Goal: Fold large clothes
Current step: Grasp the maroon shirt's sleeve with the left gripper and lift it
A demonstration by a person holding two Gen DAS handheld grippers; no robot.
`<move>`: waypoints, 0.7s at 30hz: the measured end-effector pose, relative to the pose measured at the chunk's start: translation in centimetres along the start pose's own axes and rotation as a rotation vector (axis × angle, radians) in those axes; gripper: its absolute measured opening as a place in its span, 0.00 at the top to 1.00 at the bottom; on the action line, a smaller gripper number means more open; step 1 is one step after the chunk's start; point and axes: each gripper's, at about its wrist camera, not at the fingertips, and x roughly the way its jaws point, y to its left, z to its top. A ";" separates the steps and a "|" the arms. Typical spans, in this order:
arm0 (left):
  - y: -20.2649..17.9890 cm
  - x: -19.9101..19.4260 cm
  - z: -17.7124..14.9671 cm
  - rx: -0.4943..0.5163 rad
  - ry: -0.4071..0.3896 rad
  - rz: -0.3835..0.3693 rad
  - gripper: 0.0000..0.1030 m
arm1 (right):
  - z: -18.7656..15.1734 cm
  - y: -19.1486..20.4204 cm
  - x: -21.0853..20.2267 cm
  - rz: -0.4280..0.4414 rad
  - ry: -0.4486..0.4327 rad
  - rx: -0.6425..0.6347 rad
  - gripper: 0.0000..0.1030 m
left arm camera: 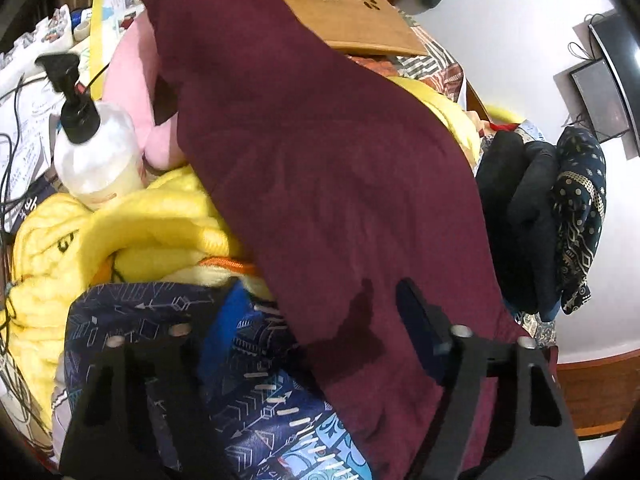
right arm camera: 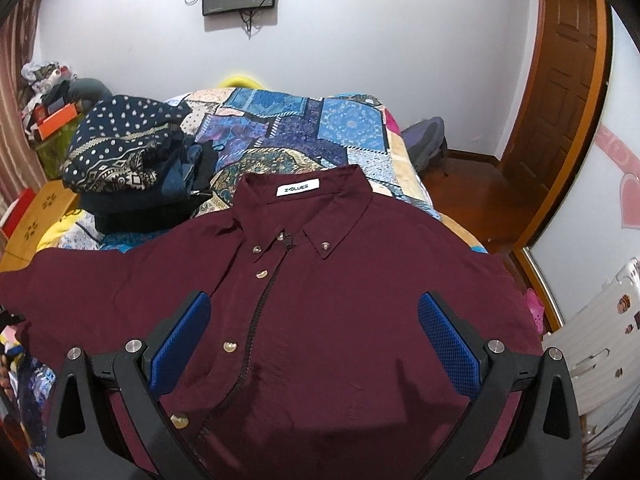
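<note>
1. The maroon shirt [right arm camera: 320, 300] lies face up and spread on the patchwork bedspread [right arm camera: 304, 128], collar toward the far end, buttoned, unfolded.
2. The right gripper [right arm camera: 314, 334] hangs over the chest, jaws wide, holding nothing.
3. The left gripper [left arm camera: 304, 344] is at a sleeve or side edge; cloth hides one finger, so I cannot tell its jaw state.
4. Judgement: all folds remain.
5. A stack of dark clothes [right arm camera: 132, 168] sits beside the collar.

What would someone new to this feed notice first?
The maroon shirt fills both views, spread front up on the patchwork bedspread, collar and white label toward the far wall. The right gripper hangs open over its chest. Behind and left of the shirt sits a pile of dark folded clothes; the left view shows a yellow blanket and pump bottle.
</note>
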 end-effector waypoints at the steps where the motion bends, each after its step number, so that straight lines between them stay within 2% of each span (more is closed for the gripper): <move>1: -0.2 -0.2 0.1 0.010 -0.017 0.014 0.43 | 0.1 0.1 0.1 0.002 0.002 -0.004 0.00; 3: -0.7 -0.4 0.4 0.032 -0.050 0.037 0.50 | 0.0 0.3 0.0 0.004 0.002 -0.013 0.00; 5: -1.2 -0.2 0.6 0.067 -0.082 0.092 0.64 | 0.0 0.4 0.0 0.007 0.002 -0.016 0.00; 6: -1.4 -0.1 0.7 0.078 -0.094 0.118 0.76 | 0.1 0.5 0.0 0.008 0.002 -0.017 0.00; 7: -1.7 -0.1 0.7 0.092 -0.110 0.145 0.79 | 0.2 0.5 -0.1 0.008 0.002 -0.018 0.00; 9: -2.6 -0.9 0.2 0.134 -0.144 0.158 0.85 | 0.2 0.4 -0.5 0.006 -0.003 -0.019 0.00; 10: -3.0 -1.2 0.2 0.158 -0.163 0.143 0.93 | 0.2 0.4 -0.6 0.004 -0.007 -0.018 0.00; 15: -8.5 -6.0 -1.4 0.343 -0.315 0.088 0.93 | 0.1 -0.3 -1.5 0.003 -0.023 -0.009 0.00; 17: -11.3 -8.2 -2.3 0.424 -0.363 0.036 0.94 | 0.0 -0.6 -1.9 0.001 -0.038 -0.005 0.00; 21: -15.8 -11.0 -4.1 0.538 -0.372 -0.105 0.95 | -0.4 -1.0 -2.5 0.001 -0.055 -0.005 0.00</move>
